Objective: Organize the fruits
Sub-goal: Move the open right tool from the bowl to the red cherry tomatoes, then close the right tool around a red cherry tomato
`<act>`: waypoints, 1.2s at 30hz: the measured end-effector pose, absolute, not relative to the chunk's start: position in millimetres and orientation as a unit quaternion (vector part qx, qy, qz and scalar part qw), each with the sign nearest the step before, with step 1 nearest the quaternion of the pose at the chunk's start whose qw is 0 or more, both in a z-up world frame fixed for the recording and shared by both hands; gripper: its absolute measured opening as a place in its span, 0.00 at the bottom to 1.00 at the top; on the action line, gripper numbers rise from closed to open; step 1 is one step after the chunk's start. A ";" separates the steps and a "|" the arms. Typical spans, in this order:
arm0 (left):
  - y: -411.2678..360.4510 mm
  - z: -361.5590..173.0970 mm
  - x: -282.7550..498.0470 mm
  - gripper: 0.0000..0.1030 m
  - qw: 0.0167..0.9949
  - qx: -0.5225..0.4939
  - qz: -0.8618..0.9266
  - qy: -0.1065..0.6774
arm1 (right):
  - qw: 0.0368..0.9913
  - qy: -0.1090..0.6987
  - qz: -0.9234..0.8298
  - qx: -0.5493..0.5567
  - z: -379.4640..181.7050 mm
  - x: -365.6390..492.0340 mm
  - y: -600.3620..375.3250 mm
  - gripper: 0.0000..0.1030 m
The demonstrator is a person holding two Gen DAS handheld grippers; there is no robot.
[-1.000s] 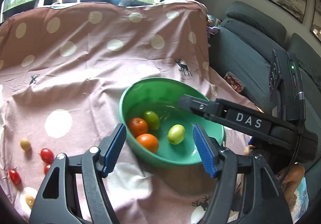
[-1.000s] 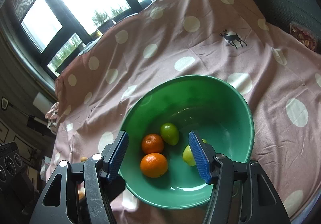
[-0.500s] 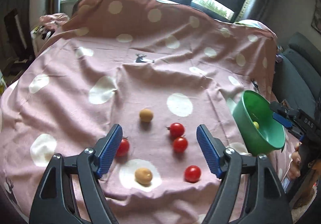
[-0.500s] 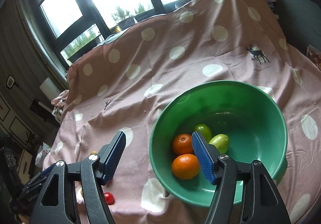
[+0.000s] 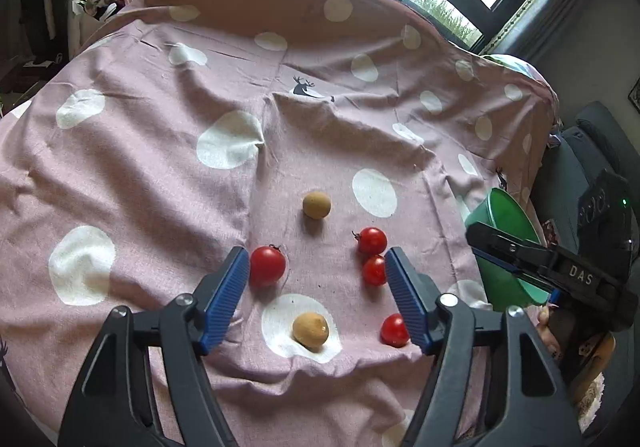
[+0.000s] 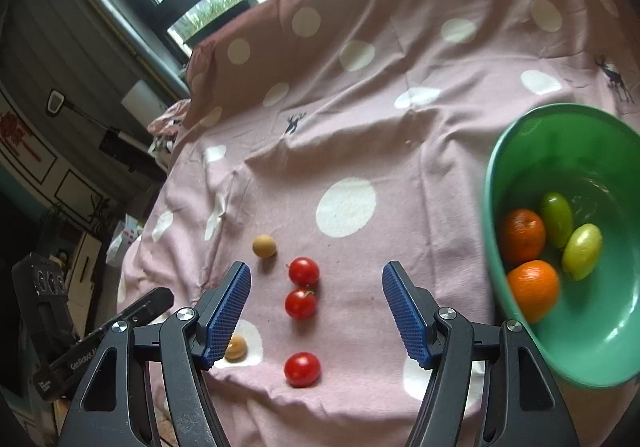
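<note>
Hovering both grippers, jaws apart and empty, over the cloth's (image 5: 160, 175) near edge; we judge the left gripper (image 5: 316, 291) nearer the tan fruit (image 5: 310, 330), directly between and just ahead of its jaws; bowl (image 6: 490, 183) lies far right

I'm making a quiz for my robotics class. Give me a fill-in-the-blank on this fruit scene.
1. The bowl is coloured ____.
2. The bowl holds two oranges and two ____ fruits.
3. The number of red tomatoes on the cloth is ____.
4. Both the left gripper and right gripper are ____.

Missing words: green; green; four; open
</note>
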State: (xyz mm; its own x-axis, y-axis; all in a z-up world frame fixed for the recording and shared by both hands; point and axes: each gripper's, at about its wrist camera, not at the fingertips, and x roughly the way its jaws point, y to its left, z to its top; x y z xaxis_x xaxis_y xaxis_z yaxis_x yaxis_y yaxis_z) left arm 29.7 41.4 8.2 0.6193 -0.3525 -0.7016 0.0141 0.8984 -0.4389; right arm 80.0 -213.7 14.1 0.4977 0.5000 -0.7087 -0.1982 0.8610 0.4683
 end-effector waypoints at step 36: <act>-37.9 -55.6 83.0 0.30 0.833 -0.171 -0.175 0.496 | 0.779 0.560 0.260 0.113 -52.3 141.0 -151.6 0.31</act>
